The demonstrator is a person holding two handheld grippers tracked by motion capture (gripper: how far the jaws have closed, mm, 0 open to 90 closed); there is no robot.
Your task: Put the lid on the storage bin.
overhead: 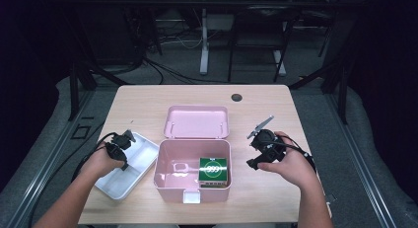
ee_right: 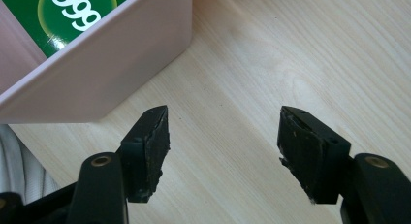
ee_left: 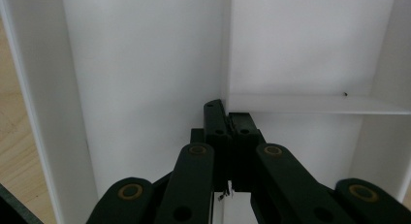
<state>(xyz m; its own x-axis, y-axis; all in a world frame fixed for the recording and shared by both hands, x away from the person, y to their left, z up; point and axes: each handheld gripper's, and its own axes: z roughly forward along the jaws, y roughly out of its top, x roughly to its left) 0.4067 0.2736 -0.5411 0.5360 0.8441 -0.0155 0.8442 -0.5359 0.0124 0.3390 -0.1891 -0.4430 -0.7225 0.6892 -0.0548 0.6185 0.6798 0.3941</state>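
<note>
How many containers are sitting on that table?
2: a pink box with its lid open near the table's middle, holding a green packet, and a white tray to its left, under the left gripper. None seems hidden.

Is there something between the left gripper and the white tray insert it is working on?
Nothing visible. The left gripper is inside the white tray, jaws closed on the thin divider that runs between its compartments. The right gripper is open above the bare table.

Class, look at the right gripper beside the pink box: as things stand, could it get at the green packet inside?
Probably yes. The right gripper is open, beside the pink box, whose lid is swung back. The green packet lies uncovered in the near right corner.
</note>
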